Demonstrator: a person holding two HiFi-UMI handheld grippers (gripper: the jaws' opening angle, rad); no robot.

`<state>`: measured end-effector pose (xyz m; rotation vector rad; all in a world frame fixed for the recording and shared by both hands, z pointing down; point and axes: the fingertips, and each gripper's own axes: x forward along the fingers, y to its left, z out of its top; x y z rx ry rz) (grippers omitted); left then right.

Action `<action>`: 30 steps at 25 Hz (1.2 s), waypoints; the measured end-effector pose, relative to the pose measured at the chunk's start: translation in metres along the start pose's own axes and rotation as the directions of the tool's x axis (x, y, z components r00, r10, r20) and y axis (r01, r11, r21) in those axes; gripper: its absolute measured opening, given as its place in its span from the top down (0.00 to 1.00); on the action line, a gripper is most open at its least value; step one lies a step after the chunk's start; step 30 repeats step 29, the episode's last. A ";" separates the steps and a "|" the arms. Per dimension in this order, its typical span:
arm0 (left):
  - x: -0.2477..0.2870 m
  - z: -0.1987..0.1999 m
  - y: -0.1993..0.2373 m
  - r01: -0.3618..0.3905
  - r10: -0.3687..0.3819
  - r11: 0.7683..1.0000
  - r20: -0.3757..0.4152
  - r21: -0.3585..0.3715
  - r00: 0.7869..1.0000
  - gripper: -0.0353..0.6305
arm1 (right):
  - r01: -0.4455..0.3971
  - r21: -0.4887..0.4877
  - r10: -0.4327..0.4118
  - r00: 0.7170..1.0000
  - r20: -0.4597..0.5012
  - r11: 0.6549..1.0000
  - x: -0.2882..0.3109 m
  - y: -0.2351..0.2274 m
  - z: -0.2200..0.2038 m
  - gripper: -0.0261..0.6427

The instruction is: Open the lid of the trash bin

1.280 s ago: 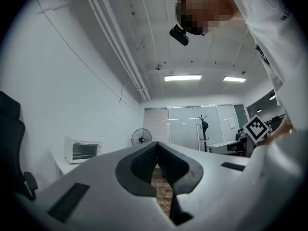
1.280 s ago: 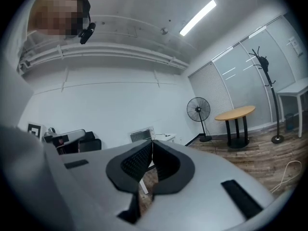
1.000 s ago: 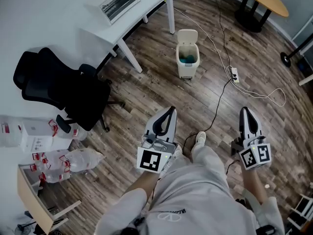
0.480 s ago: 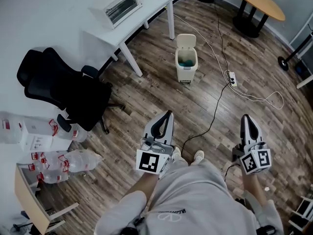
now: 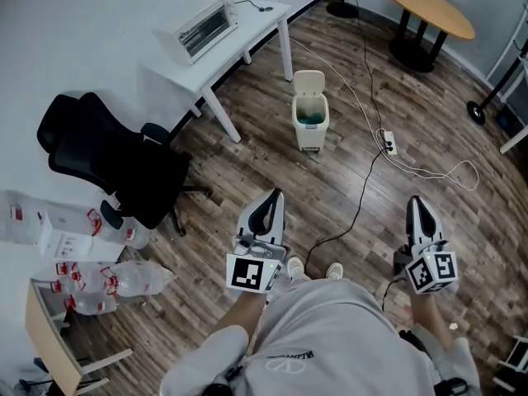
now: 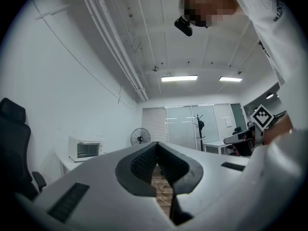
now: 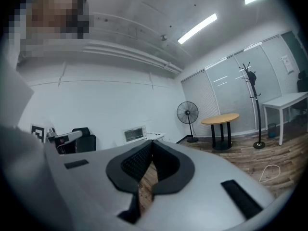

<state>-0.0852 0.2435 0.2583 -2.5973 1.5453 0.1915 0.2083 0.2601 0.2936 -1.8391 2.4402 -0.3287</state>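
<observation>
Seemingly light work: bin lid standing open, far from both tools

Well apart from both tools, the cream trash bin (image 5: 310,126) is standing on the wooden floor (image 5: 247,167) near the leg of the white desk (image 5: 247,31). Its lid (image 5: 309,79) is being shown tilted upright at the back, with something blue-green visible inside. The left hand-held gripper (image 5: 276,193) and the right hand-held gripper (image 5: 415,200) are being held low, close to the person's legs, each with its jaws closed together on nothing. The bin is being judged as thin, stiff plastic: light, smooth, and likely to slide or tip if pushed hard. The lid is probably hinged at the rear, so any hold is best being taken at its free front lip, pinched lightly, while the body is being steadied.
</observation>
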 end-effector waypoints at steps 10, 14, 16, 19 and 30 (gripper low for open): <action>0.000 0.004 -0.005 -0.031 0.031 0.999 -0.005 0.026 1.000 0.95 | -0.001 -0.005 0.000 1.000 -0.020 1.000 -0.007 -0.013 -0.004 0.94; -0.001 0.002 -0.003 -0.032 0.032 0.999 -0.009 0.024 0.999 0.95 | -0.005 0.003 0.005 1.000 -0.023 1.000 -0.003 -0.011 -0.006 0.94; 0.000 0.001 -0.001 -0.034 0.034 0.999 -0.009 0.020 0.999 0.95 | -0.004 0.002 0.004 1.000 -0.023 1.000 -0.001 -0.010 -0.005 0.94; 0.003 0.000 0.000 -0.033 0.033 0.999 -0.009 0.018 0.999 0.95 | -0.002 0.002 0.003 1.000 -0.025 1.000 0.000 -0.011 -0.005 0.94; 0.010 -0.002 0.003 -0.031 0.031 0.999 -0.007 0.015 0.999 0.95 | 0.006 0.005 -0.005 0.999 -0.038 1.000 0.008 -0.014 -0.009 0.94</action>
